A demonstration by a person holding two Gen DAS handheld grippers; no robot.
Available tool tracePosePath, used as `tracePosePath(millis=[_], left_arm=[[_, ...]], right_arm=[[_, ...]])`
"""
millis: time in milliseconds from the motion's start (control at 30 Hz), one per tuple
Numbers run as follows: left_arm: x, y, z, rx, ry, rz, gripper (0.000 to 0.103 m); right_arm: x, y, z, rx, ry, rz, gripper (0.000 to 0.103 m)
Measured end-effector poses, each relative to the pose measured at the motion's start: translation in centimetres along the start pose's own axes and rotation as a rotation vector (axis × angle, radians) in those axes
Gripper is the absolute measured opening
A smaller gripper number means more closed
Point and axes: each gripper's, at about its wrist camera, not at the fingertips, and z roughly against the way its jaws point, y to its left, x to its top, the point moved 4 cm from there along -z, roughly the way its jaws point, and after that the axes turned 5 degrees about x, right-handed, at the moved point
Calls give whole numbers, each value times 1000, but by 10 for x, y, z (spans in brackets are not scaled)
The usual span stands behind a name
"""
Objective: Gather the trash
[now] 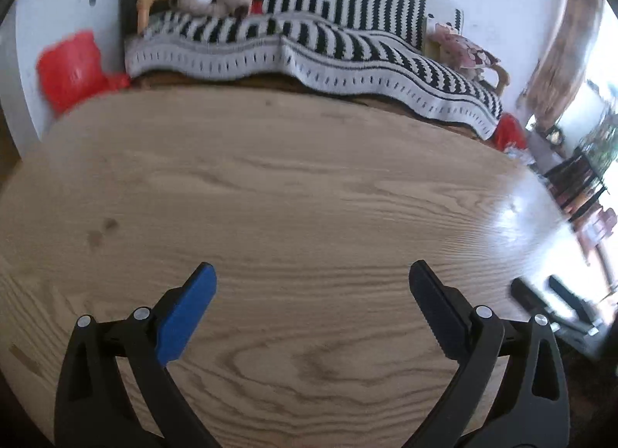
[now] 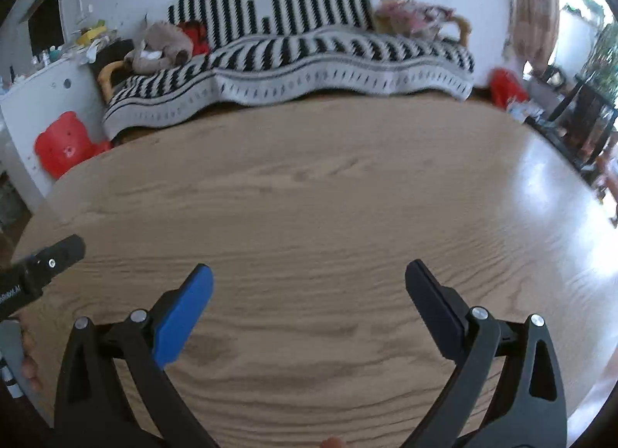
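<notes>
Hovering over the wooden table (image 1: pixel 293 193), left claw (image 1: pixel 312 274) and right claw (image 2: pixel 308 274) gape wide, holding nothing.

Black tongs (image 1: pixel 313 274): one blue pad, one black ribbed pad, silver rivets.

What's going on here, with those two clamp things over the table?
A person holds a two-finger gripper in each hand above a wooden table. The left gripper and right gripper are both open and hold nothing. No trash shows on the tabletop. Behind it stands a sofa under a striped blanket.
</notes>
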Motion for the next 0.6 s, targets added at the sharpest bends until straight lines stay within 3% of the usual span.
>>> tracePosePath(millis=[200, 333, 600], left_arm=[[0, -5, -2, 2, 3, -36, 97], [-3, -10, -1, 44, -10, -84, 97], [-2, -22, 1, 70, -43, -128, 97]], right_arm=[[-12, 13, 13, 56, -12, 26, 96], [-16, 8, 14, -3, 1, 14, 96], [-18, 2, 16, -5, -7, 14, 96]])
